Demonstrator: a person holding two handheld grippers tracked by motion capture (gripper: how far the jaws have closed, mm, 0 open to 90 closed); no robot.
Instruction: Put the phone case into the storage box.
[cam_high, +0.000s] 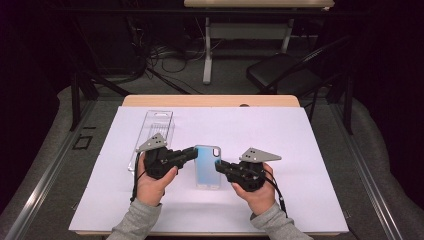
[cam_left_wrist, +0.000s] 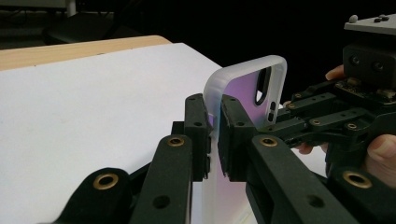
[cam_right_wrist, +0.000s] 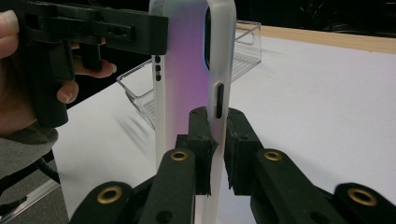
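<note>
From the high view I see the translucent, iridescent lilac-blue soft plastic phone case (cam_high: 208, 166) over the middle of the white-covered counter (cam_high: 300, 150), pinched between my two tools. The left gripper (cam_high: 192, 152) has it by the left long edge near the camera cutout, and the right gripper (cam_high: 220, 166) by the right long edge. An empty clear plastic packaging tray (cam_high: 156, 131) lies just behind my left hand (cam_high: 152, 185), apart from the case.

In the left gripper view, the left gripper (cam_left_wrist: 212, 135) is clenched on the frosted side rim of the phone case (cam_left_wrist: 247, 88), one pad inside the shell and one outside. The right gripper's body sits just beyond it.

In the right gripper view, the right gripper (cam_right_wrist: 217, 140) is likewise clamped on the opposite rim of the phone case (cam_right_wrist: 184, 70), just below the button slot, with the clear tray (cam_right_wrist: 243, 51) on the counter behind.

I judge this case light and rubbery: the rim will flex and twist rather than crack, and its smooth skin could slip if I pull hard. The side walls away from the cutouts are the stiffest places to hold, so I would keep the grip there and stay clear of the thin strips beside the slots.
</note>
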